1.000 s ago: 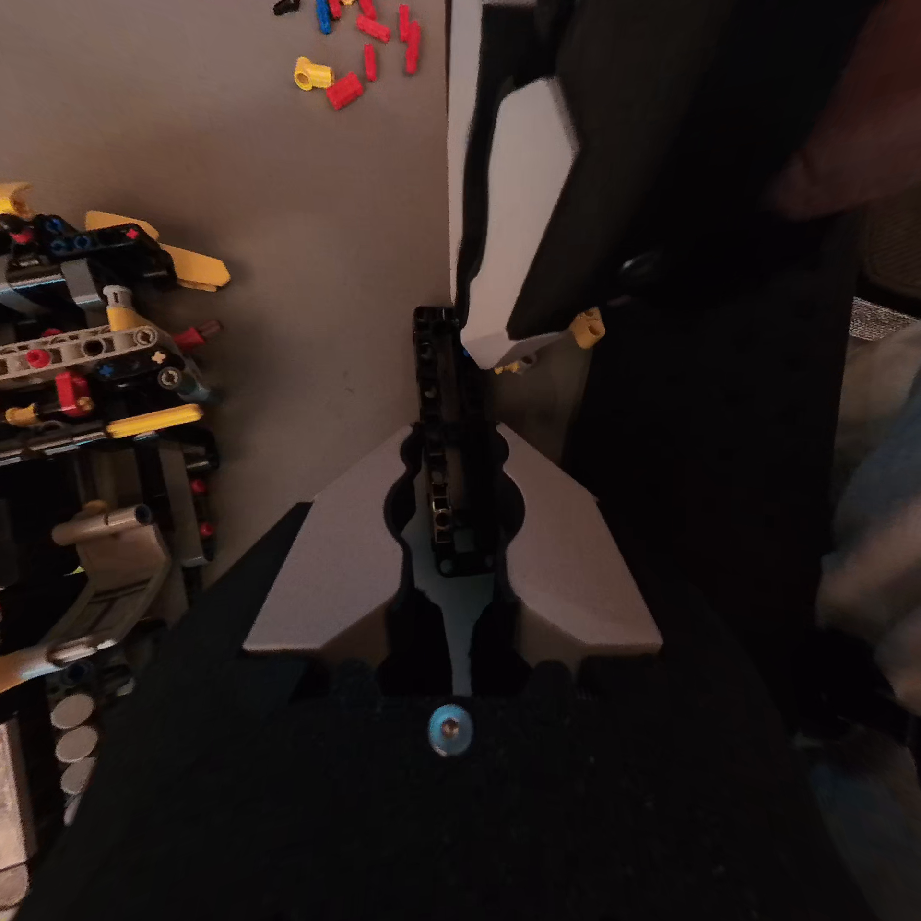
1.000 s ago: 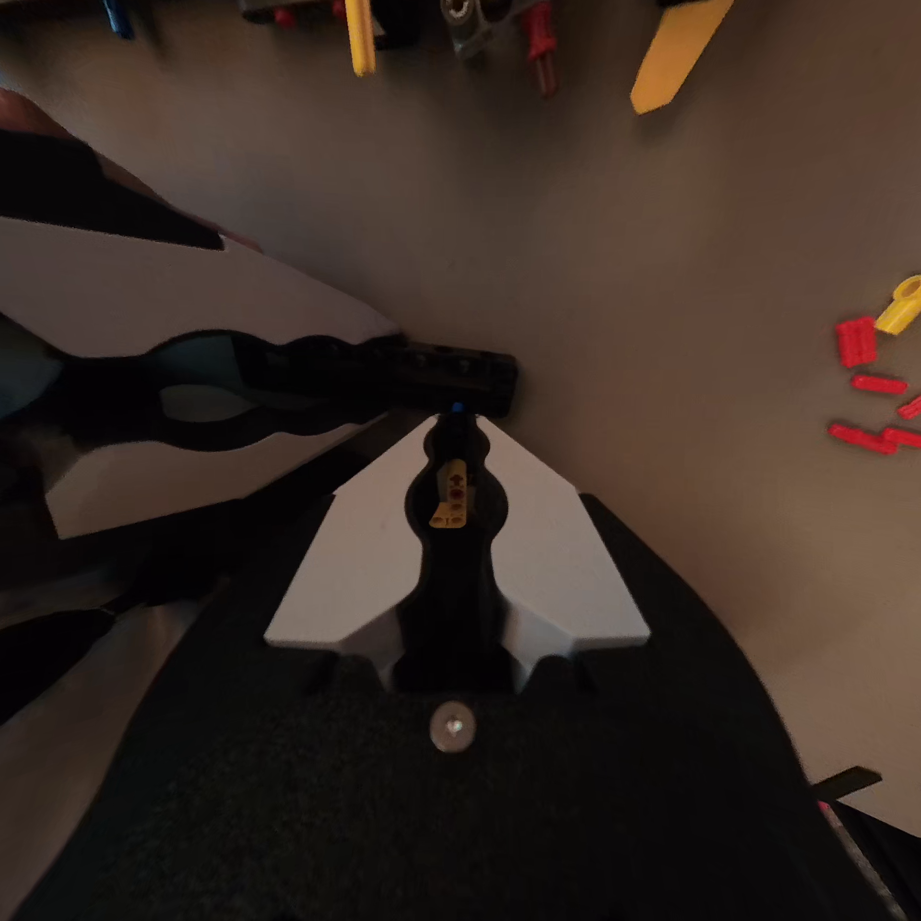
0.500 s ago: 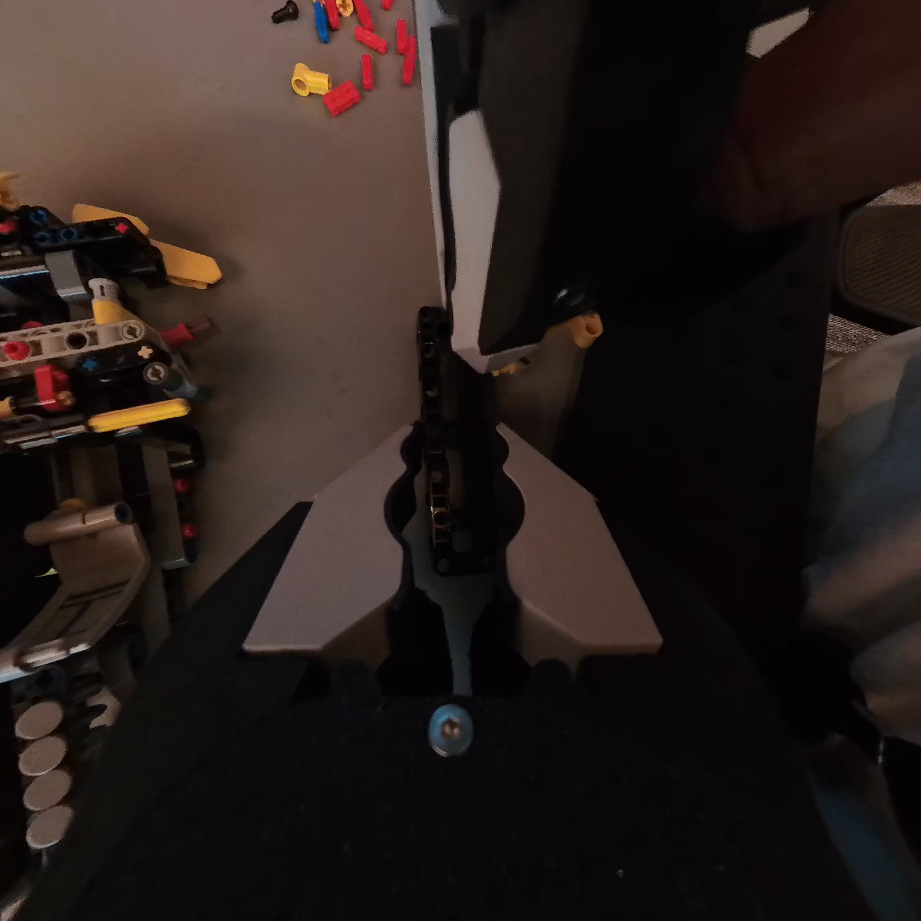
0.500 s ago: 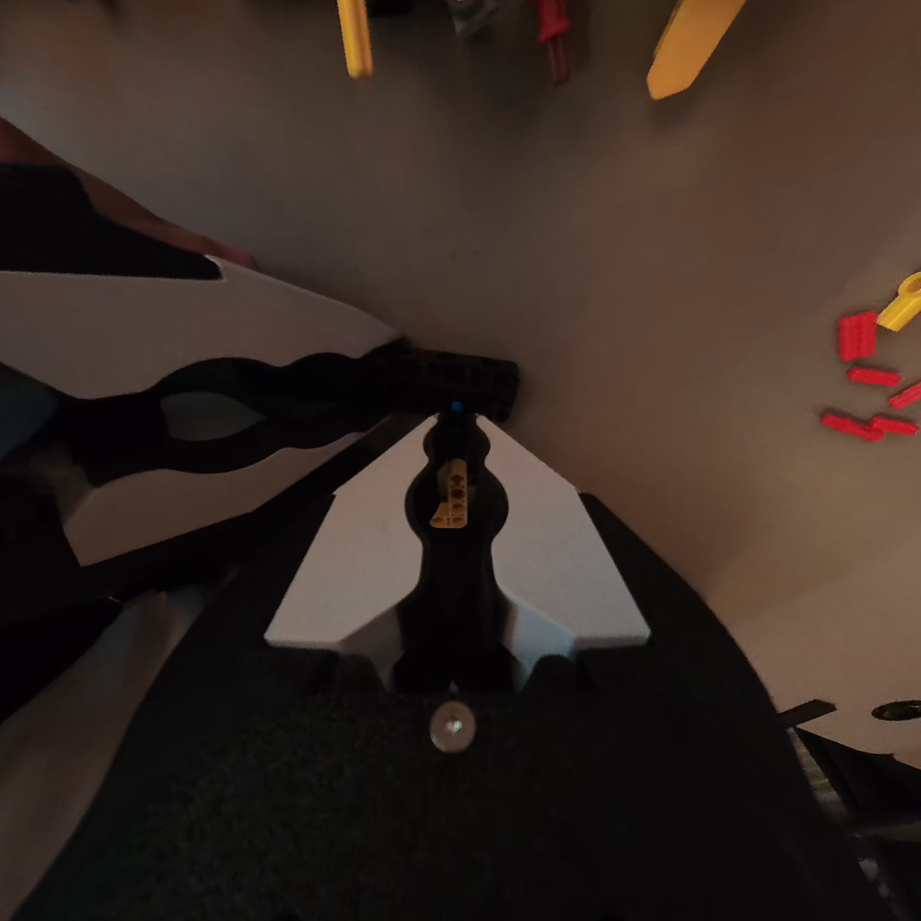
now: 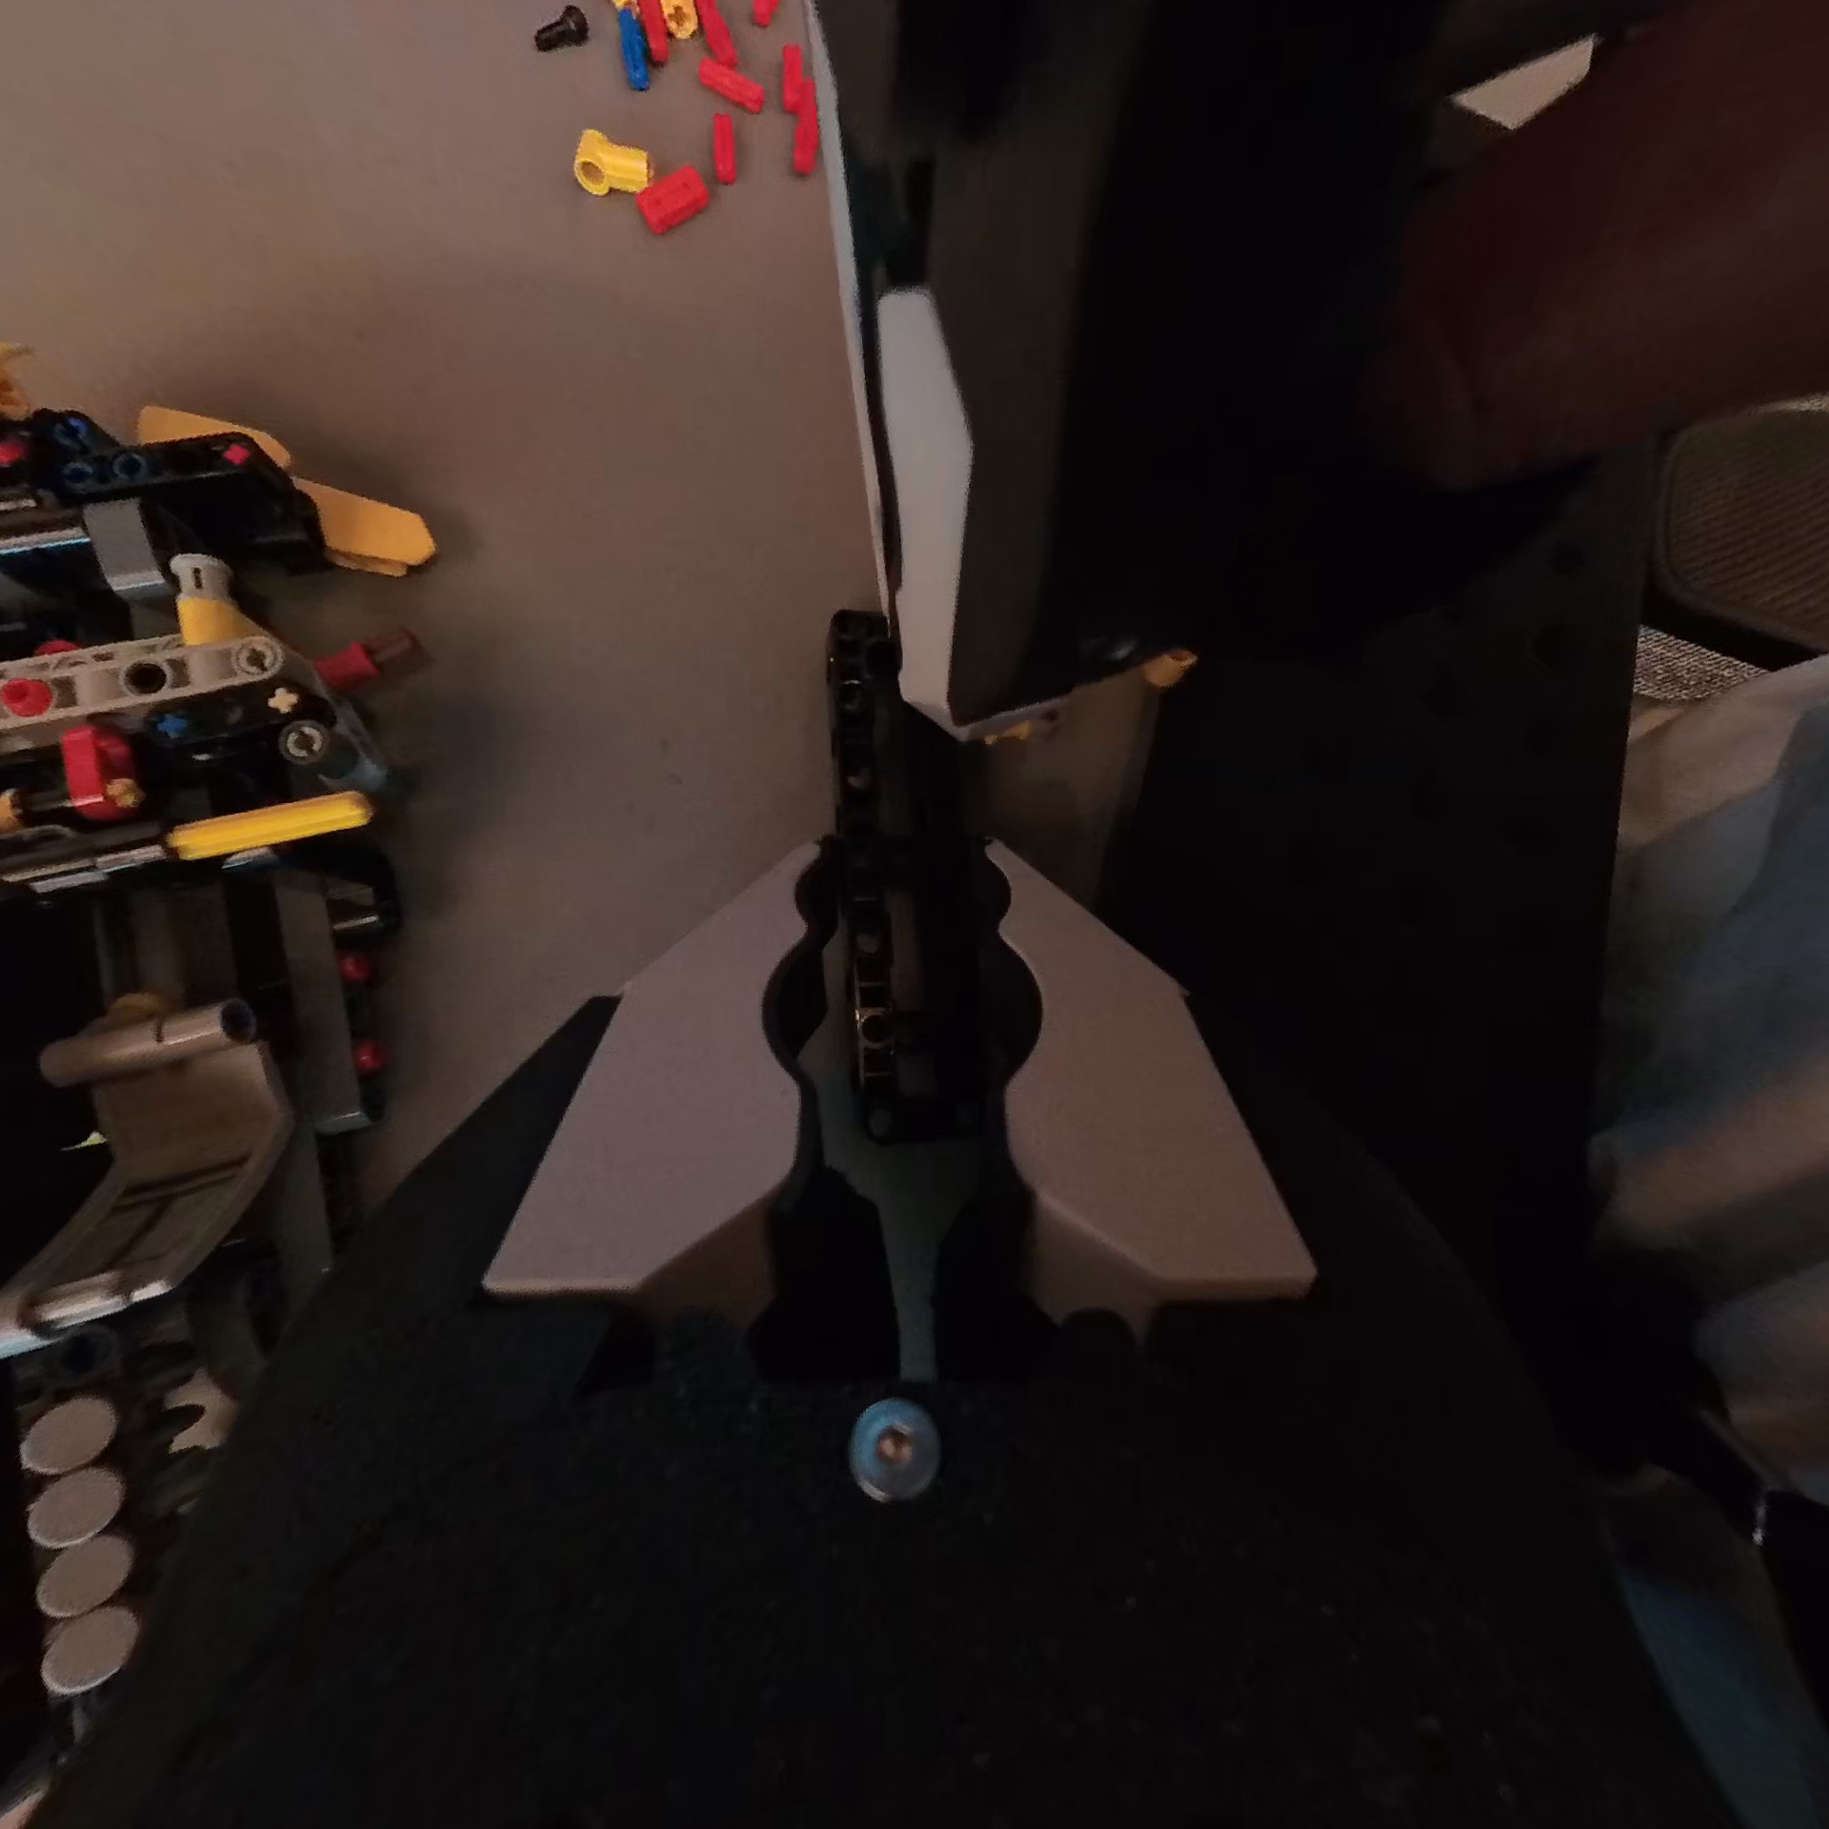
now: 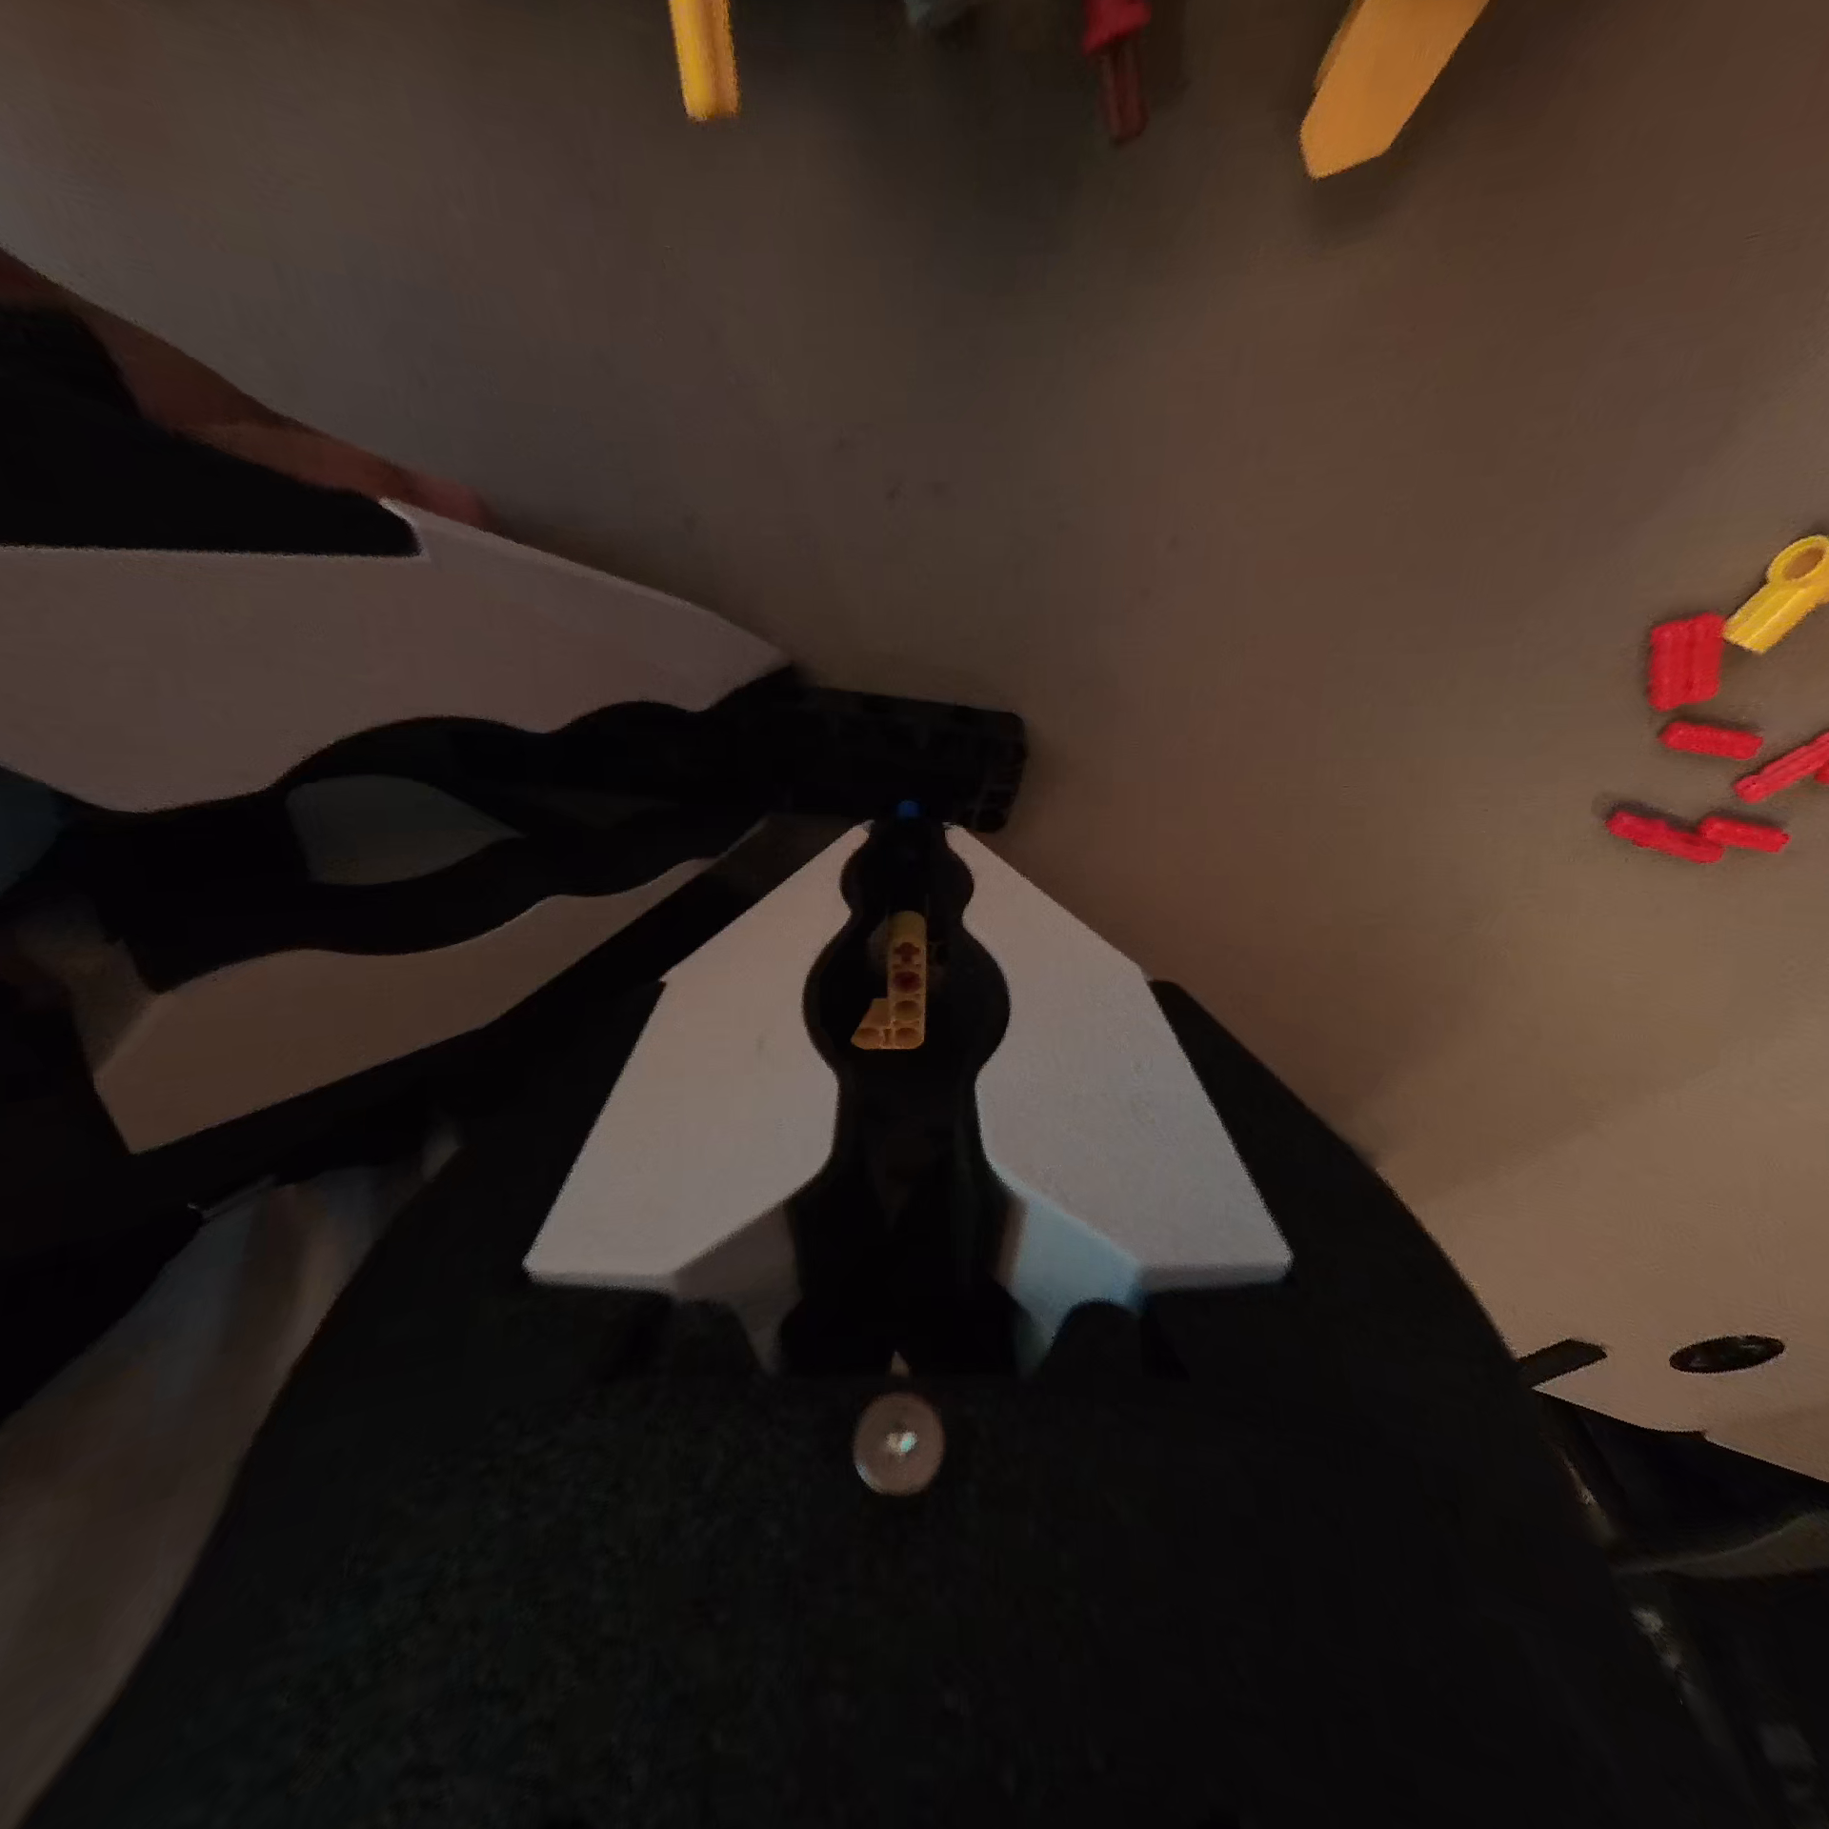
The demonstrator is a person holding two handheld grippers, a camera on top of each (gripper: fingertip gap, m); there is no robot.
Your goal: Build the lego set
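Observation:
My left gripper is shut on a long black holed beam that sticks out past its fingertips. My right gripper is shut on a small yellow angled piece with a blue pin at its front. The pin tip meets the side of the black beam near its free end. In the right wrist view the left gripper comes in from the left. In the left wrist view the right gripper comes down from above against the beam.
A partly built black, grey and yellow model stands at the left; its yellow parts reach into the right wrist view. Loose red, yellow and blue pieces lie on the grey table, also seen at the right. The table edge is near. Left and right tips are no more than a few centimetres apart.
The right gripper has turned steeper and more upright against the beam. Both grippers have drifted slightly over the table. The grips are unchanged.

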